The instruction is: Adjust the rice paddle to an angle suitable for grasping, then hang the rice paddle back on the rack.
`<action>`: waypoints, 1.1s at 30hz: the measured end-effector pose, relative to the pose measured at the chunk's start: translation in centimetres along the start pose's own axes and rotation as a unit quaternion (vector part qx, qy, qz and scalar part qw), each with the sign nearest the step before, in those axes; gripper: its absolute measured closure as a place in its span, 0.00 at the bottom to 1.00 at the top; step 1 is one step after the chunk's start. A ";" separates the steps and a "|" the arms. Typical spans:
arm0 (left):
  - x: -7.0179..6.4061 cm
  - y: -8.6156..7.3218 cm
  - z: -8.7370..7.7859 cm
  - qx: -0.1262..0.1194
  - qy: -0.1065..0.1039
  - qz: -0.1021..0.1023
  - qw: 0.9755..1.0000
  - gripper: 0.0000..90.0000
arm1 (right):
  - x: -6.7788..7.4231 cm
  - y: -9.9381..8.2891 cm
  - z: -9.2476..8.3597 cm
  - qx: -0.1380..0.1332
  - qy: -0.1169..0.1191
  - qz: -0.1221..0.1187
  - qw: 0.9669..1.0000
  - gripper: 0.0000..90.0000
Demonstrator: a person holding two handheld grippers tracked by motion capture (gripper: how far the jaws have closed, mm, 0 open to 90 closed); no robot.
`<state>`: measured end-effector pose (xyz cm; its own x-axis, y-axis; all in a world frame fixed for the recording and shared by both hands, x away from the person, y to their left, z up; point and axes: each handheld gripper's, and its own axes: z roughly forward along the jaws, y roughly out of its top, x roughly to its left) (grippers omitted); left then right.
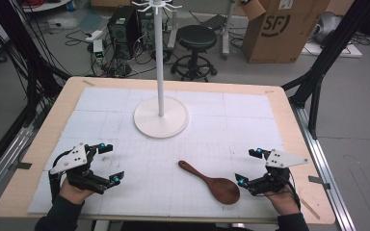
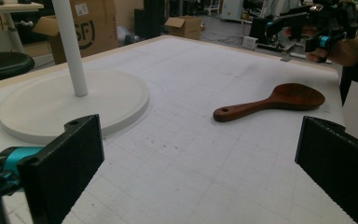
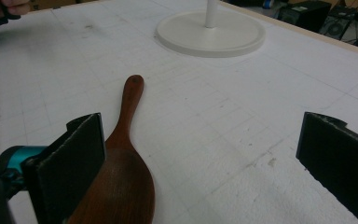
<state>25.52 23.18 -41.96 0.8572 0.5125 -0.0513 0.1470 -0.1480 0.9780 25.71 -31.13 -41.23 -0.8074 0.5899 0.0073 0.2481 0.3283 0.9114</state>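
One wooden spoon (image 1: 212, 181), one white stand (image 1: 161, 117), two claws.

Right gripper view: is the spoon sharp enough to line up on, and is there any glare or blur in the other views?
Right gripper view: the wooden spoon is soft close in, its bowl partly behind one jaw; the handle tip reads clearer. Left gripper view: the spoon is reasonably crisp, with a mild sheen. High view: even light, faint shadows, no glare on the white mat.

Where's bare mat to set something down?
Bare: the mat's far corners either side of the stand base, and the stretch between left gripper and wooden spoon. Tight: spoon's bowl sits right by the right gripper.
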 end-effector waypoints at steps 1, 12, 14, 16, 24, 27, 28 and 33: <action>0.0 0.0 0.0 0.000 0.000 0.000 1.000 0.02 | 0.0 0.0 0.0 0.000 0.001 0.000 1.000 0.01; -0.3 0.0 0.5 0.009 -0.002 0.005 1.000 0.02 | 0.0 0.4 -0.4 -0.001 0.001 -0.005 1.000 0.01; -0.3 -0.1 0.6 0.012 -0.001 0.003 1.000 0.02 | 0.1 0.6 -0.3 0.004 -0.003 -0.008 1.000 0.01; -0.3 -0.2 0.8 0.021 -0.001 0.005 1.000 0.02 | 0.1 0.6 -0.3 0.004 -0.003 -0.012 1.000 0.01; -0.2 -0.2 0.7 0.012 -0.015 0.010 1.000 0.02 | 0.1 0.6 -0.3 0.012 -0.016 -0.011 1.000 0.01; -0.3 -0.3 0.8 0.015 -0.018 0.011 1.000 0.02 | 0.1 0.6 -0.2 0.015 -0.015 -0.012 1.000 0.01; -0.3 -0.3 0.8 0.015 -0.018 0.011 1.000 0.02 | 0.1 0.6 -0.2 0.015 -0.014 -0.012 1.000 0.01; -0.2 -0.3 0.9 0.011 -0.014 0.009 1.000 0.02 | 0.4 1.1 -0.2 0.011 0.000 -0.014 1.000 0.01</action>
<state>25.71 22.38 -42.39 0.8735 0.4852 -0.0402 0.1421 -0.1751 0.9742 25.55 -30.68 -40.11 -0.8146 0.5797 -0.0181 0.2373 0.3617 0.9016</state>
